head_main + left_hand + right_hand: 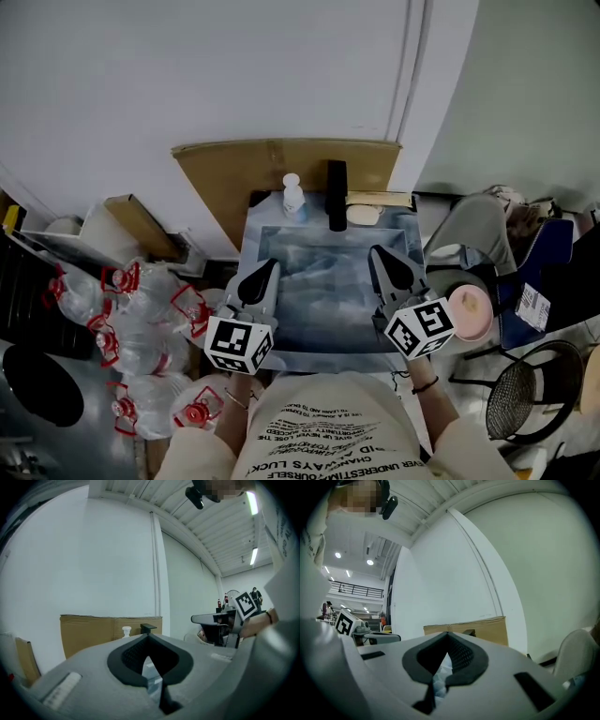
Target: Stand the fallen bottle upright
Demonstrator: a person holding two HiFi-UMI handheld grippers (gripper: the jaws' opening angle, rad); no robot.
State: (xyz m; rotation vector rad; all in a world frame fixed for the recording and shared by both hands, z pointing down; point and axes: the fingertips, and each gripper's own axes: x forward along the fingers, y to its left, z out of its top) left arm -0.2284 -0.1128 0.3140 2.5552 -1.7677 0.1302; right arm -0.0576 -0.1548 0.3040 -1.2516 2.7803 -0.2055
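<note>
Jaws of left tool (270,264) and right tool (377,253) together, empty. Upright bottle (293,195) ahead of left tool, well apart

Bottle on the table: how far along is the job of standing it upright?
Looks done: the white bottle stands upright at the far edge of the table. In hand: nothing; left gripper and right gripper are shut, empty, nearer the front. Left: seemingly nothing.

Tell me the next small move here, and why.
Probably none: I'd hold both grippers back. The bottle already stands upright at the table's far edge, beside a black block, and no fallen bottle shows on it. The left gripper and right gripper are both shut and empty, well short of it.
</note>
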